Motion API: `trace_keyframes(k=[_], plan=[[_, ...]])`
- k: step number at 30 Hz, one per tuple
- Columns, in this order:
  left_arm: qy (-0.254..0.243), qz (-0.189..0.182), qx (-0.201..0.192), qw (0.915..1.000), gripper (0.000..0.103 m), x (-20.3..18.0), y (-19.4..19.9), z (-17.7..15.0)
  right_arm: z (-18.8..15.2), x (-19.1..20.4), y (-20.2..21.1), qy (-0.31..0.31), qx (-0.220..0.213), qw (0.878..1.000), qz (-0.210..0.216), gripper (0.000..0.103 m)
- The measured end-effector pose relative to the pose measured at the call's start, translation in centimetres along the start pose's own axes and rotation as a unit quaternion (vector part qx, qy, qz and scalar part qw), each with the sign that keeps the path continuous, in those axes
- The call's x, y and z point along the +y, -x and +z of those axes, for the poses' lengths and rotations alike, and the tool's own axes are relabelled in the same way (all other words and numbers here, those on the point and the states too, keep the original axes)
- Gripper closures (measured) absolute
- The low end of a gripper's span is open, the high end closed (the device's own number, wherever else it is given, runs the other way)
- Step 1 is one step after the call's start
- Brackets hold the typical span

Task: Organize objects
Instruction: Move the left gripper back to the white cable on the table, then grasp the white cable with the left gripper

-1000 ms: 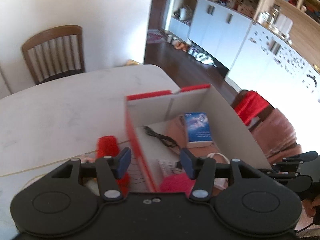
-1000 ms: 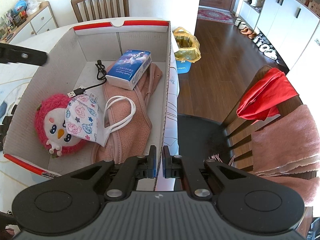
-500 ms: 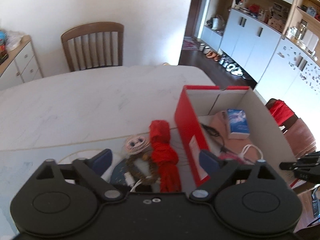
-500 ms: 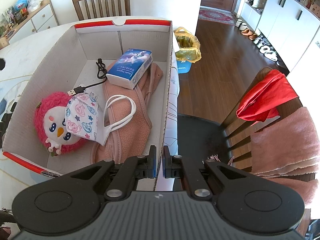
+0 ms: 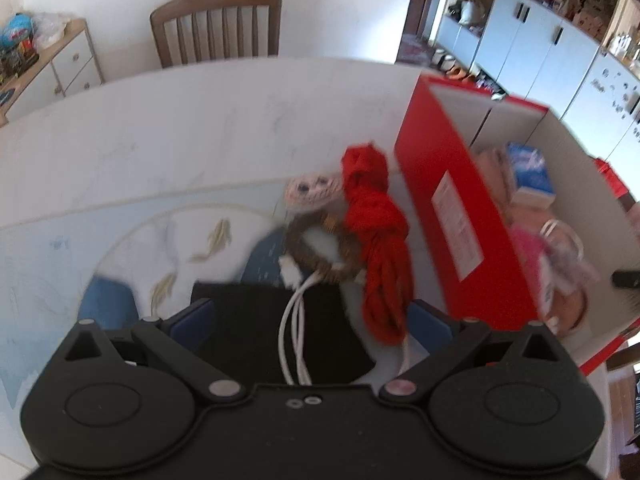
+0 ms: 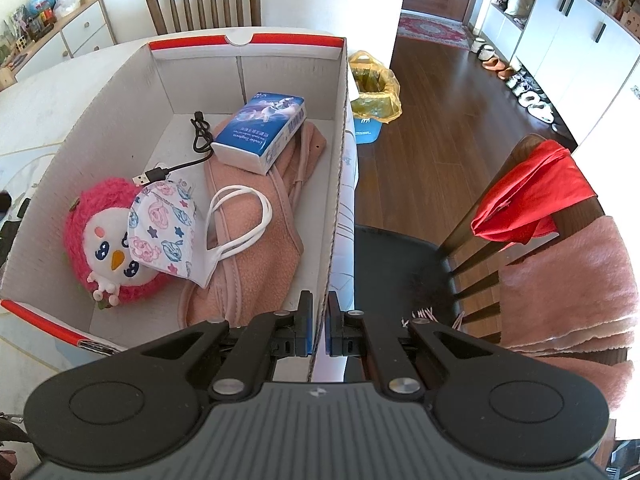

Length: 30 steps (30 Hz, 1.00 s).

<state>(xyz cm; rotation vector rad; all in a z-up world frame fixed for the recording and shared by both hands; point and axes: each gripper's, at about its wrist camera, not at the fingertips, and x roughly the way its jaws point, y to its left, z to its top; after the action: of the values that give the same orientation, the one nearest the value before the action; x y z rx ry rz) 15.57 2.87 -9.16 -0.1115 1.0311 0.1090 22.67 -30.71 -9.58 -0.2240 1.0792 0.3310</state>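
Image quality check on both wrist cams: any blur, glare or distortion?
Left wrist view: motion-smeared; the red box, red cord bundle and white cable are soft, with curved fisheye edges. Right wrist view: sharp; the face mask and tissue box read clearly, daylight blows out the right edge, and the wood floor shows glare.

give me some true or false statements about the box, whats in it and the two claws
1. The right claw is shut on the box wall. True.
2. The tissue pack lies on the table beside the box. False: it is inside the box, on the pink cloth.
3. The left claw is open, with nothing held. True.
4. The red rope is in the box. False: it lies on the table, outside the red wall.
5. The mask rests against the pink plush. True.
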Motion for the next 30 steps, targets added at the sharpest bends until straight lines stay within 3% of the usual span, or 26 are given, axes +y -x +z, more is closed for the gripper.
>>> trace_keyframes(k=[8, 11, 13, 17, 19, 25, 29, 30], plan=[[-0.005, 0.031, 0.028, 0.9991, 0.006, 0.4, -2.5, -2.3, 0.0, 0.0, 0.0, 0.0, 0.0, 1.0, 0.0, 0.098], [-0.019, 0.042, 0.026, 0.9986, 0.013, 0.2, -2.9, -2.9, 0.0, 0.0, 0.0, 0.0, 0.001, 1.0, -0.001, 0.098], [-0.025, 0.05, 0.023, 0.9982, 0.025, 0.0, -3.0, -3.2, -0.1, 0.1, -0.1, 0.001, 0.003, 1.0, -0.001, 0.098], [-0.026, 0.049, 0.019, 0.9983, 0.035, -0.1, -3.0, -3.5, -0.2, 0.1, -0.2, 0.001, 0.005, 1.0, -0.001, 0.098], [-0.026, 0.047, 0.019, 0.9984, 0.048, -0.3, -3.0, -3.6, -0.3, 0.0, -0.3, 0.0, 0.006, 1.0, -0.001, 0.098], [-0.023, 0.031, 0.014, 0.9992, 0.073, -0.5, -3.0, -3.5, -0.3, 0.1, -0.3, 0.0, 0.006, 1.0, -0.001, 0.098], [-0.008, 0.018, 0.017, 0.9997, 0.081, -0.2, -3.0, -3.4, -0.3, 0.0, -0.3, 0.0, 0.006, 1.0, -0.001, 0.098], [-0.001, 0.014, 0.017, 0.9998, 0.088, -0.1, -3.0, -3.4, -0.3, 0.0, -0.3, 0.0, 0.006, 1.0, -0.001, 0.098]])
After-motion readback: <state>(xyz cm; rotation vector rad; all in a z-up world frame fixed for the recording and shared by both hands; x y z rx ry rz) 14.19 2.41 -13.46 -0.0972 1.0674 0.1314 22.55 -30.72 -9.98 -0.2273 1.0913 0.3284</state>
